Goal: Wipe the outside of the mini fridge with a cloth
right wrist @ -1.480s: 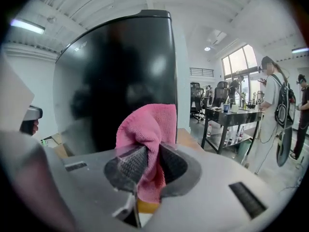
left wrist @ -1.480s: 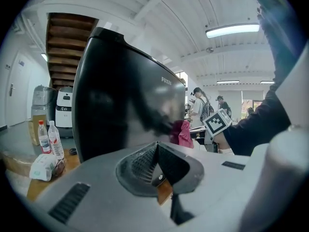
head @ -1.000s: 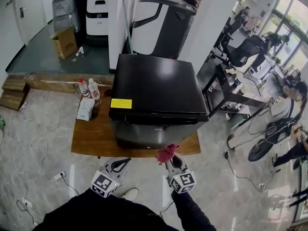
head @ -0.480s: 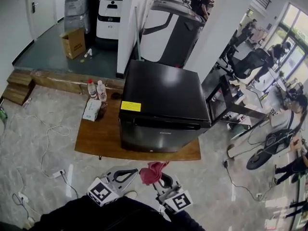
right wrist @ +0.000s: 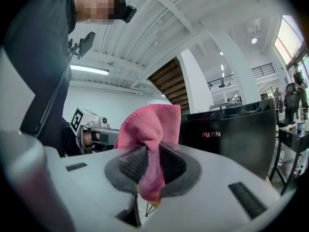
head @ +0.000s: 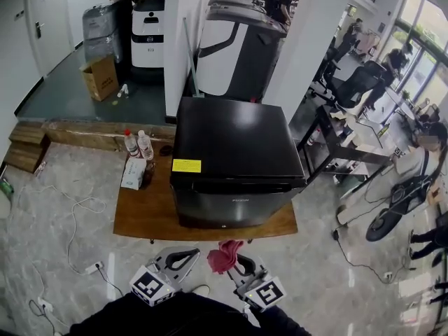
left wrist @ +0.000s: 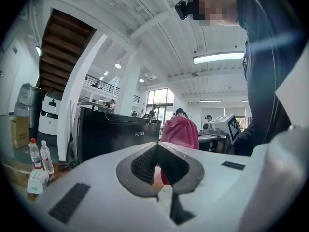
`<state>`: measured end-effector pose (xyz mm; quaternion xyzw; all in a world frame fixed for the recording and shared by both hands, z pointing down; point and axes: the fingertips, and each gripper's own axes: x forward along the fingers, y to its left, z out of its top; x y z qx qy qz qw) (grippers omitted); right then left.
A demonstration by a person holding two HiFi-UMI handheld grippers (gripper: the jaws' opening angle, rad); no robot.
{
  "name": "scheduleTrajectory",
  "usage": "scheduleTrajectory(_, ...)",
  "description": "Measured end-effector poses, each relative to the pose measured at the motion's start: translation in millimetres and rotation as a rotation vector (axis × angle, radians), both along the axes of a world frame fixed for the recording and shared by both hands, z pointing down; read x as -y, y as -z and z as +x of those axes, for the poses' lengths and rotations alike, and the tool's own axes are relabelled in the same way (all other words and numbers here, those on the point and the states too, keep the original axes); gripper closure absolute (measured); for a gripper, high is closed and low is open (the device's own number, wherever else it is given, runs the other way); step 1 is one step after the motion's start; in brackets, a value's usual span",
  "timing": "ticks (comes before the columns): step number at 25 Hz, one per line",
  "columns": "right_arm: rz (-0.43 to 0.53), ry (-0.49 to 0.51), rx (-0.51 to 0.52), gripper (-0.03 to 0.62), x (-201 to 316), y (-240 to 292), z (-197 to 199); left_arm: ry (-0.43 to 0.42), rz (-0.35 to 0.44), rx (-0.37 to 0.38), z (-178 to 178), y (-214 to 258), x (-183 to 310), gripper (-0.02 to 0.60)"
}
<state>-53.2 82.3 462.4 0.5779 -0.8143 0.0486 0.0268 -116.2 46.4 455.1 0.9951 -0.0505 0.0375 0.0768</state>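
While clamped, right fingers [right wrist: 133, 164] on cloth [right wrist: 149, 124]

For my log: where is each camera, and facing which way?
Head view: on the head, looking down at the mini fridge; left gripper, right gripper, sleeves show.
Left gripper view: along its shut, empty jaws toward the fridge; torso alongside.
Right gripper view: along jaws clamping the pink cloth, fridge ahead; torso alongside.
Shared: fridge, cloth.

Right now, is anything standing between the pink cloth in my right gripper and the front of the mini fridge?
Nothing visible does. The pink cloth is clamped in the right gripper and faces the mini fridge door; only floor and the wooden platform edge lie below that path. The left gripper sits off to the side.
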Motion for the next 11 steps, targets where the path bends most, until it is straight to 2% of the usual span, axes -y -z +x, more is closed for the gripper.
scheduleTrajectory(5, -0.010, 0.003, -0.009, 0.530, 4.4, -4.5, -1.1, -0.004, 0.021, -0.003, -2.0, -2.7, 7.1, 0.577)
scheduleTrajectory(11, -0.009, 0.013, -0.009, 0.530, 4.1, -9.5, -7.8, -0.015, 0.008, 0.026, -6.8, -13.4, 0.7, 0.577)
